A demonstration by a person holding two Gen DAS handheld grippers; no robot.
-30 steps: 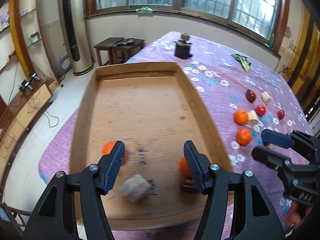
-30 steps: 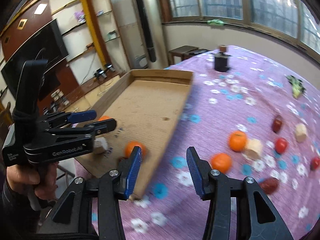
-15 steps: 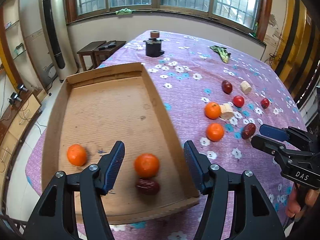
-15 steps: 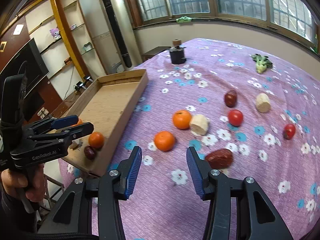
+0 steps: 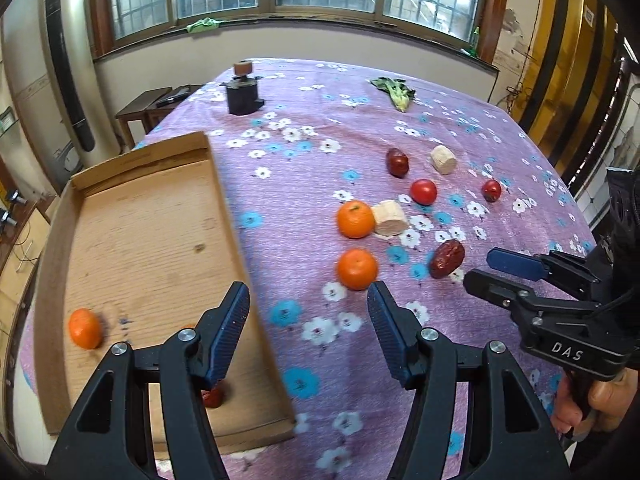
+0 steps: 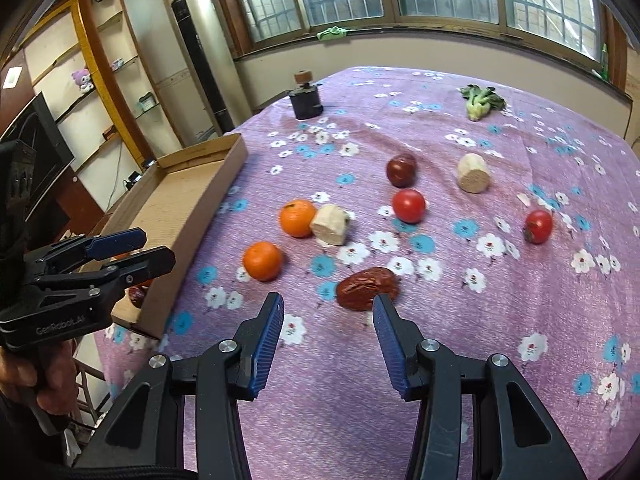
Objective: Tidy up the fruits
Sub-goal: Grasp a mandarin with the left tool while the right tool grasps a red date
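A cardboard tray [image 5: 152, 216] lies at the table's left; it holds an orange [image 5: 84, 328] and a red date [image 5: 212, 398], partly hidden by my fingers. On the purple cloth lie two oranges [image 5: 357, 269] [image 5: 355, 219], a wrinkled date [image 6: 367, 288], a dark date [image 6: 401, 169], two tomatoes [image 6: 408, 205] [image 6: 538, 226] and two pale root chunks [image 6: 330, 225] [image 6: 473, 173]. My left gripper [image 5: 308, 320] is open and empty over the tray's right wall. My right gripper [image 6: 327, 330] is open and empty just short of the wrinkled date.
A black jar with a cork lid [image 5: 242, 94] and a green leafy vegetable [image 6: 479, 102] sit at the far end of the table. A low wooden stool [image 5: 148, 106] and a tall air conditioner [image 5: 68, 68] stand beyond the table's left edge.
My left gripper swung right, from over the tray floor to its right wall. My right gripper moved right and forward, towards the wrinkled date. Both stayed open.
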